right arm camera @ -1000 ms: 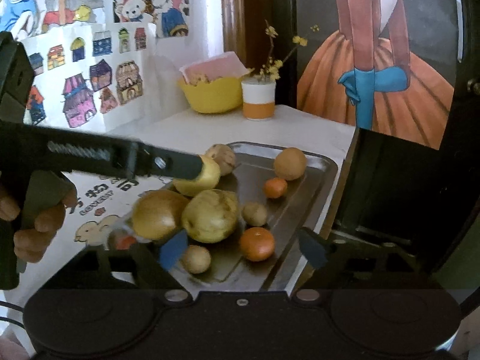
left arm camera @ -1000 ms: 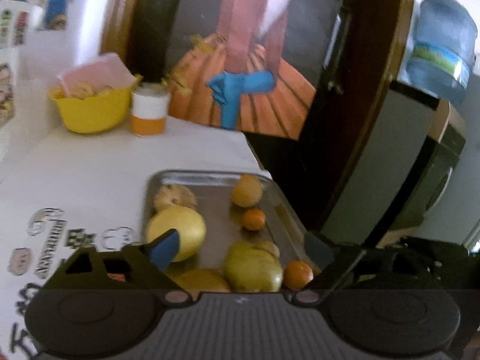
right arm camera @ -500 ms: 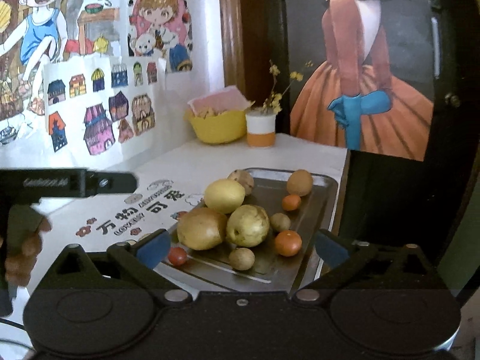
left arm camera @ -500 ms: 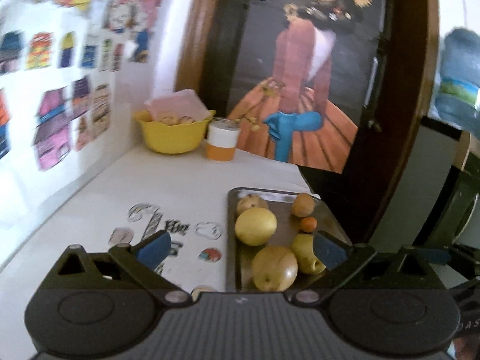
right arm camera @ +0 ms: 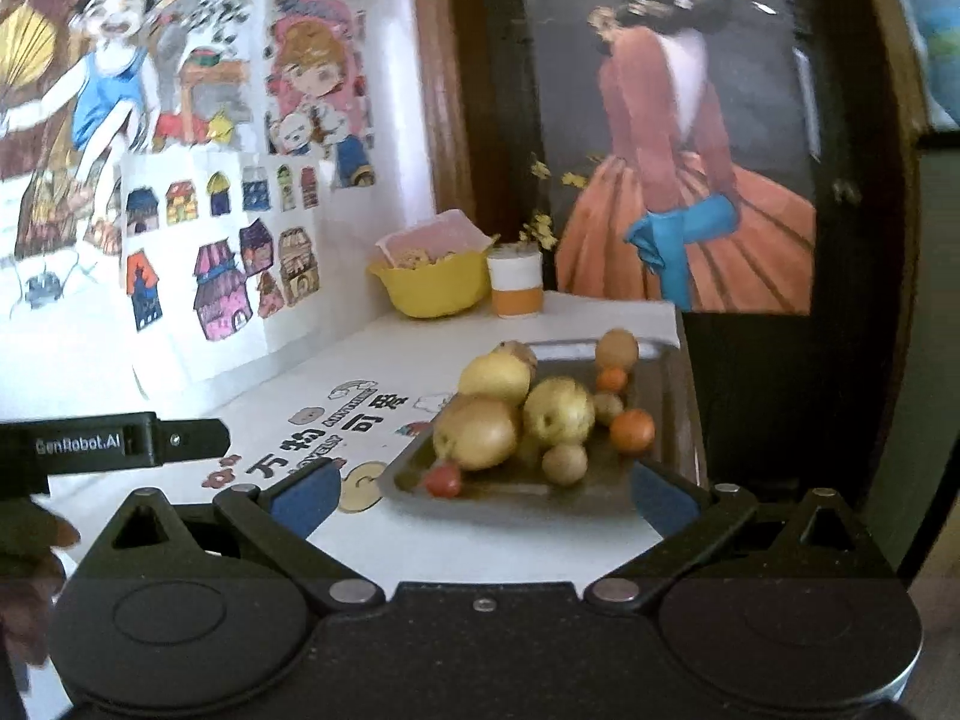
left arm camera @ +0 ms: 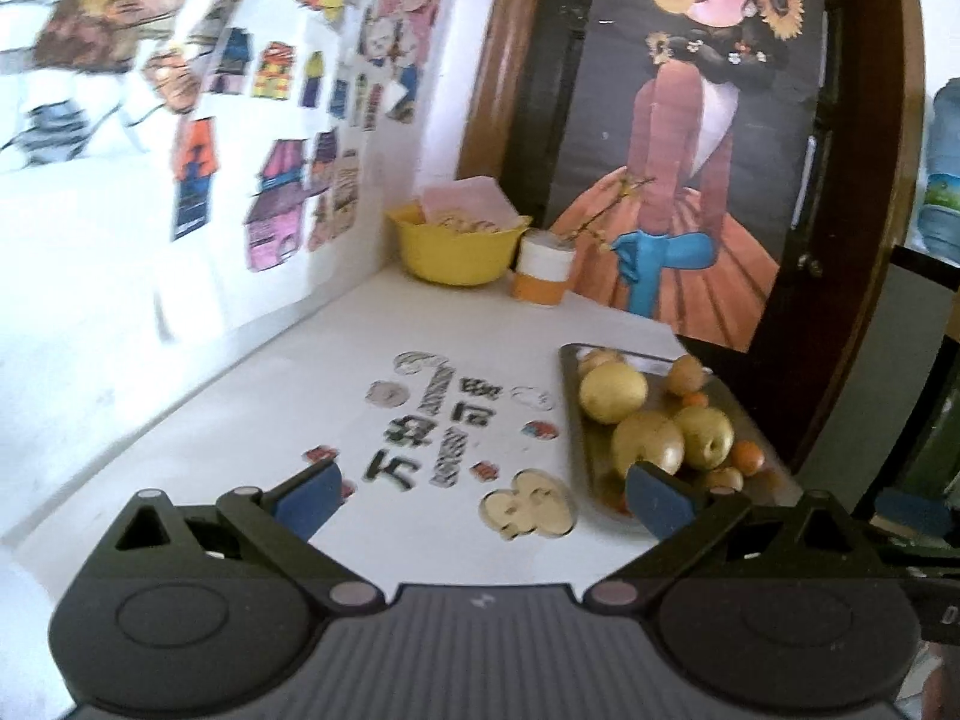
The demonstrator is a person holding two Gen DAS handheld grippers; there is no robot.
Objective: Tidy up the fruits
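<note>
I see the fruit piled on the metal tray (right arm camera: 651, 360) at the counter's (left arm camera: 336, 372) right edge: yellow pears (right arm camera: 559, 411), small oranges (right arm camera: 632, 430), and a red tomato (right arm camera: 443, 480) at the near corner, which only my right camera shows clearly. My right gripper (right arm camera: 480, 495) faces the tray, fingers spread and empty. My left gripper (left arm camera: 480, 495), equally wide and empty, hangs over the printed lettering (left arm camera: 447, 438) beside the tray.

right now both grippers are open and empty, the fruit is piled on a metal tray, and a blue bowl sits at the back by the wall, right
Not quite: the bowl is yellow, not blue, as the right wrist view shows. The rest holds: the left gripper and right gripper are open and empty, and the fruit sits on the metal tray.
</note>
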